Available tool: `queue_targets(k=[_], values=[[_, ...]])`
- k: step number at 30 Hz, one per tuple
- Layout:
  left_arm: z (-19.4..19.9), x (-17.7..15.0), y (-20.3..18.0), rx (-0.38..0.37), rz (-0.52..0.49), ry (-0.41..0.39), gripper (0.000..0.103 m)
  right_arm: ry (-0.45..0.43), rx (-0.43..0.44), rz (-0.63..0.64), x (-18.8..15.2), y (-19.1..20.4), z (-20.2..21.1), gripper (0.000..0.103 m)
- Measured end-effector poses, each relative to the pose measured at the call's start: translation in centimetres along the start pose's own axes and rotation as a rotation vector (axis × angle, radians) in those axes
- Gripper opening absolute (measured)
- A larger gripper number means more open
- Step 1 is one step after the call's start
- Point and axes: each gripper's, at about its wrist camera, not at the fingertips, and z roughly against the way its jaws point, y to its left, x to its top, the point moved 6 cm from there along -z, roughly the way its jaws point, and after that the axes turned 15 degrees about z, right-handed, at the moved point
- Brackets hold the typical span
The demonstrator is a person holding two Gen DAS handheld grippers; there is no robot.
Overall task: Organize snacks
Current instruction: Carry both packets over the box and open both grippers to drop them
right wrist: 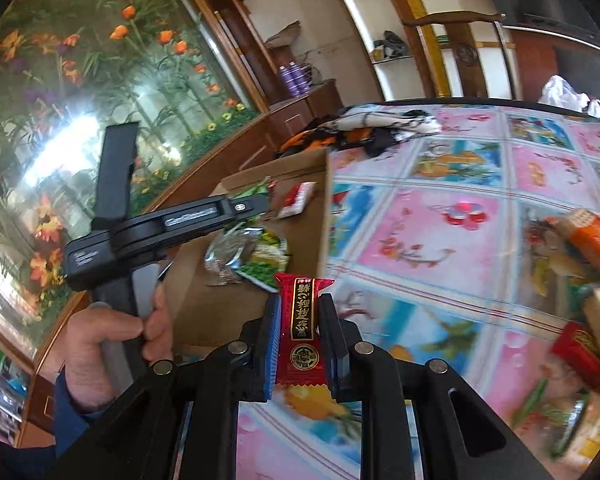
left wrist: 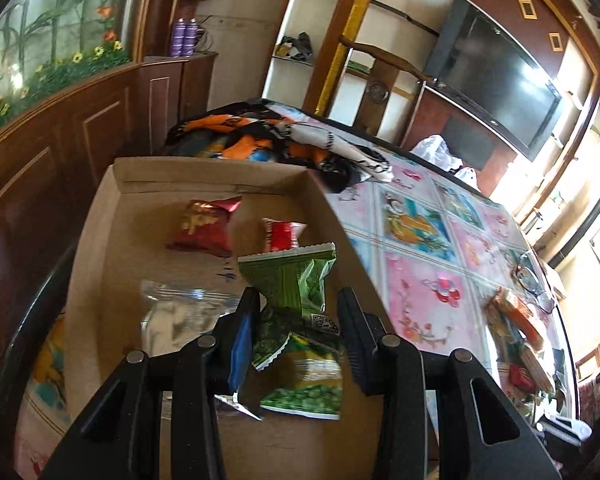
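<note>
A cardboard box (left wrist: 100, 248) sits on the table with several snack packets inside. My left gripper (left wrist: 298, 300) is over the box, its jaws apart around a green packet (left wrist: 296, 280) that sits loose between them. In the box lie a dark red packet (left wrist: 204, 226), a red-white packet (left wrist: 282, 234), a clear bag (left wrist: 180, 316) and a green pea packet (left wrist: 308, 384). My right gripper (right wrist: 298, 304) is shut on a red packet (right wrist: 302, 320), held above the table beside the box (right wrist: 220, 304). The left gripper also shows in the right wrist view (right wrist: 256, 206).
A pile of loose snacks (right wrist: 580, 320) lies at the table's right; it also shows in the left wrist view (left wrist: 516, 332). Crumpled patterned cloth (left wrist: 268, 136) lies behind the box. Glasses (left wrist: 534, 280) rest on the floral tablecloth (left wrist: 428, 248). A wooden cabinet stands to the left.
</note>
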Motion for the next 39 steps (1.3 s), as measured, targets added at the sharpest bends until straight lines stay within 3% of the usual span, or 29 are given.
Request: queue_targets(k=[6,16,34,39], values=[[-0.4,0.1,1.0,0.035,0.014,0.008,0.039,0.020,0.018,0.046,0.9,2.5,-2.6,0.020],[-1.2,-0.6,1.4,0.079,-0.003,0.031,0.039,0.088,-0.013,0.088,0.6,3.4,-7.1,0.021],[-1.6,-0.9,1.2,0.103,-0.026,0.033,0.040,0.116,-0.058,0.184,-0.9,3.9,-8.1,0.022],[-1.5,-0.9,1.1,0.102,-0.023,0.031,0.041,0.111,-0.039,0.192,-0.9,4.4,-7.6,0.040]])
